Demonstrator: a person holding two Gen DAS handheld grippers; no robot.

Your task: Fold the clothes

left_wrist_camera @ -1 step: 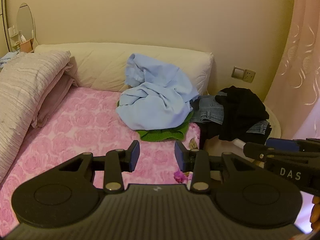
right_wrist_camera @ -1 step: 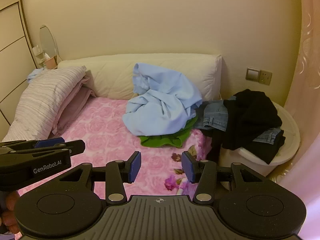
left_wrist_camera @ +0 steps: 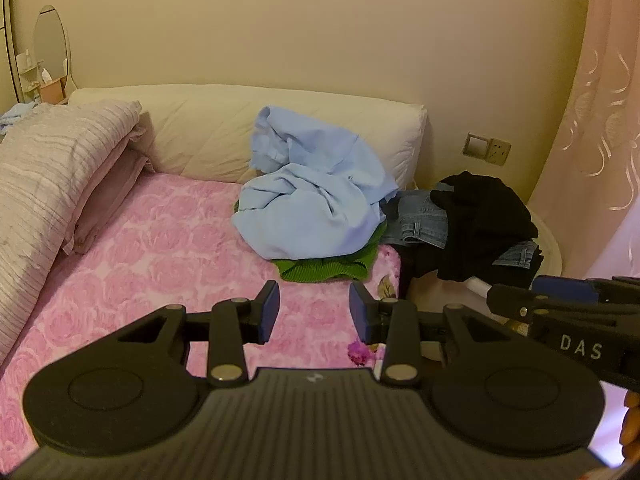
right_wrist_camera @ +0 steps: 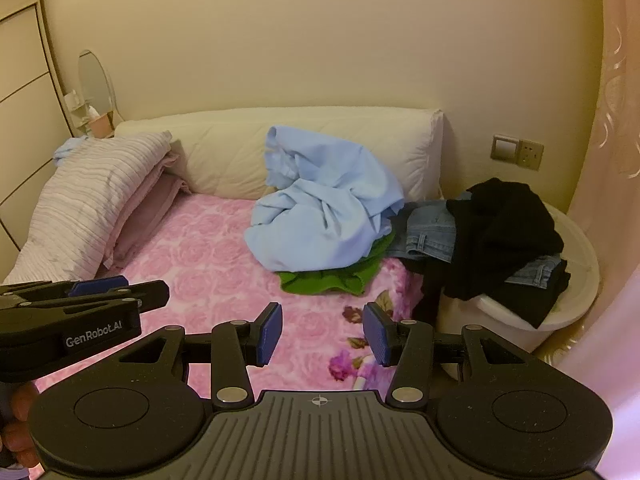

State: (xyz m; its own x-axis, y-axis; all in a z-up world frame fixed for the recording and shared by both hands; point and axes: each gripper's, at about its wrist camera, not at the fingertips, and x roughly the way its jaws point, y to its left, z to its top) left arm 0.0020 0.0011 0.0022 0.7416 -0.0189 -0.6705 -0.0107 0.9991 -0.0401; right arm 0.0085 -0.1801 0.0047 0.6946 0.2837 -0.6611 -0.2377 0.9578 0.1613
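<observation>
a crumpled light blue garment [left_wrist_camera: 316, 196] sits in a loose heap at the far side of the bed [left_wrist_camera: 160, 248], leaning against the long cream bolster [left_wrist_camera: 200, 128] that runs along the wall. its cloth is thin and smooth, bunched into deep folds, with one part rising up against the bolster and the rest spread wider below. under its near edge lies a green ribbed garment [left_wrist_camera: 324, 266], only a strip of it showing, flat on the pink rose-patterned cover. to the right, off the bed's edge, a white basket [right_wrist_camera: 576, 248] holds a tangle of black clothes [right_wrist_camera: 504, 220] with blue jeans [right_wrist_camera: 428, 232] hanging out of it on the left side and showing again lower right. on the left of the bed is a folded striped quilt [left_wrist_camera: 48, 176] over a mauve pillow. the left gripper [left_wrist_camera: 314, 312] hovers over the near part of the bed, its blue pads apart with only the cover seen between them, well short of the clothes. the right gripper [right_wrist_camera: 322, 334] hangs beside it on the right, jaws likewise apart and holding nothing, above the flowered near corner of the cover. a wall socket [right_wrist_camera: 518, 152] is on the right, next to a pink curtain [left_wrist_camera: 600, 120].
</observation>
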